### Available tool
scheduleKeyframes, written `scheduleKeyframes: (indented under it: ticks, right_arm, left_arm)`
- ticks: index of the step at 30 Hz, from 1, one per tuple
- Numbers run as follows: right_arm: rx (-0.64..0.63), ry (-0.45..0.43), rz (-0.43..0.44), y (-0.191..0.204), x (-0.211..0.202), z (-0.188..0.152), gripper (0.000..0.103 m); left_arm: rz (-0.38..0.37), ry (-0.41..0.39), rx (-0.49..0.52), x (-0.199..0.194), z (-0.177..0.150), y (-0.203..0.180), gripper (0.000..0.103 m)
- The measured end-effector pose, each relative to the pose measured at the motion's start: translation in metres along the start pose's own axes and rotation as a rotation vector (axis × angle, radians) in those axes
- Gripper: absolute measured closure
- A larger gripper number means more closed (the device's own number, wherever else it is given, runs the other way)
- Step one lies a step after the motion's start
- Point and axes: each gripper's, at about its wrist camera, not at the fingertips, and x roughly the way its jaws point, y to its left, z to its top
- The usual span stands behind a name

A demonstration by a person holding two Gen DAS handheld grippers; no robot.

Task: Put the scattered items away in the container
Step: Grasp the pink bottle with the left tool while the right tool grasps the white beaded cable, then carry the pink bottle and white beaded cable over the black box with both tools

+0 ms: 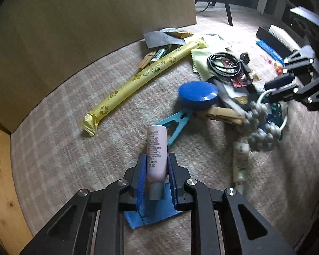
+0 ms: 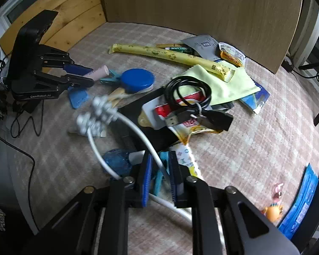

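Left wrist view: left gripper (image 1: 156,171) has its 2 blue pads pressed on the flanks of the pink tube (image 1: 156,153). Tube's long axis runs straight ahead along the fingers, grey cap end back toward the camera, flat end pointing out at the pile. Tube sits low over the plaid cloth (image 1: 74,148), partly above a blue card (image 1: 151,216). Cardboard box wall (image 1: 85,31) stands up-left of the claw, well apart; likely the container, its opening not visible here. Yellow stick pack (image 1: 134,82) lies diagonally between claw and box.

Right wrist view: right gripper (image 2: 160,178) is nearly closed, with the white handle (image 2: 125,121) of the grey massage roller (image 2: 95,114) passing between the pads; looks gripped, contact blurred. Handle runs up-left from the claw to the roller head. Left gripper (image 2: 91,77) shows at far left holding the pink tube (image 2: 98,72). Black cable (image 2: 189,93) coils ahead on the pile.

Judgement: left hand is nearer the box; the drop needs a lift, then a swing up-left.
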Motion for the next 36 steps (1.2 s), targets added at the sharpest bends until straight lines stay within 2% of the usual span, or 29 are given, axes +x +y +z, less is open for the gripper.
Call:
scheduleKeyframes:
  ticks: [7, 11, 18, 23, 29, 36]
  right_arm:
    - [0.088, -0.073, 0.080, 0.003, -0.025, -0.007, 0.096]
    - [0.160, -0.137, 0.138, 0.011, -0.043, -0.010, 0.098]
    - [0.198, -0.162, 0.126, 0.021, -0.049, -0.016, 0.098]
    - [0.284, -0.203, 0.258, 0.022, -0.057, -0.022, 0.098]
    - [0.275, -0.244, 0.245, 0.041, -0.068, -0.020, 0.098]
    - [0.327, -0.358, 0.176, 0.030, -0.116, -0.042, 0.098]
  left_arm:
    - [0.010, -0.063, -0.076, -0.029, -0.008, -0.001, 0.084]
    - [0.023, -0.099, -0.145, -0.043, 0.001, 0.019, 0.084]
    - [0.038, -0.167, -0.201, -0.068, -0.012, 0.017, 0.084]
    - [0.036, -0.185, -0.208, -0.078, -0.020, 0.008, 0.084]
    - [0.031, -0.214, -0.246, -0.092, -0.027, 0.005, 0.085]
    - [0.090, -0.262, -0.246, -0.123, -0.021, -0.023, 0.084]
